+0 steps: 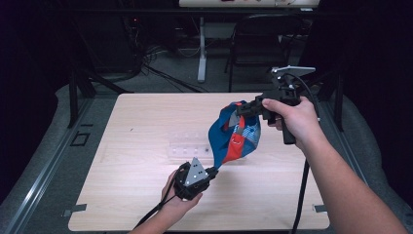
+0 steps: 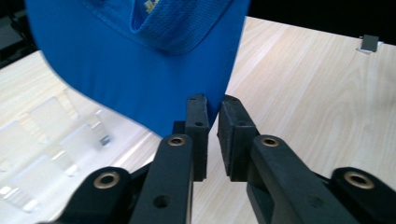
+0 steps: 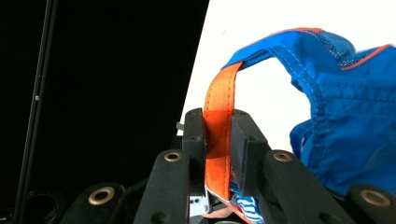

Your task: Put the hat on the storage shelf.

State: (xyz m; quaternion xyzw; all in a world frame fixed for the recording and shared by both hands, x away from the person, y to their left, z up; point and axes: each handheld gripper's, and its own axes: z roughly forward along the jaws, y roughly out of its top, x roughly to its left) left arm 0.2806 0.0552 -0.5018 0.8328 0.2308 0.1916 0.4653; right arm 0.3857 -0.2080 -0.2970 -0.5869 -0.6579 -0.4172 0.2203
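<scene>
A blue cap (image 1: 234,136) with orange and white panels hangs above the wooden table (image 1: 141,122), stretched between my two grippers. My left gripper (image 1: 214,170) is low at the cap's bottom end, shut on the edge of the blue brim (image 2: 140,70), which sits between the left gripper (image 2: 212,121) jaws. My right gripper (image 1: 241,109) is higher and farther back, at the cap's top. In the right gripper view the right gripper (image 3: 217,135) is shut on the cap's orange strap (image 3: 217,107), and the blue crown (image 3: 345,121) hangs to the right.
A clear acrylic stand (image 1: 190,146) lies on the table just behind the left gripper, showing at the left as the stand (image 2: 56,140). A dark chair (image 1: 263,39) and a desk leg (image 1: 201,48) stand beyond the far edge. Grey tape (image 2: 369,43) marks a corner.
</scene>
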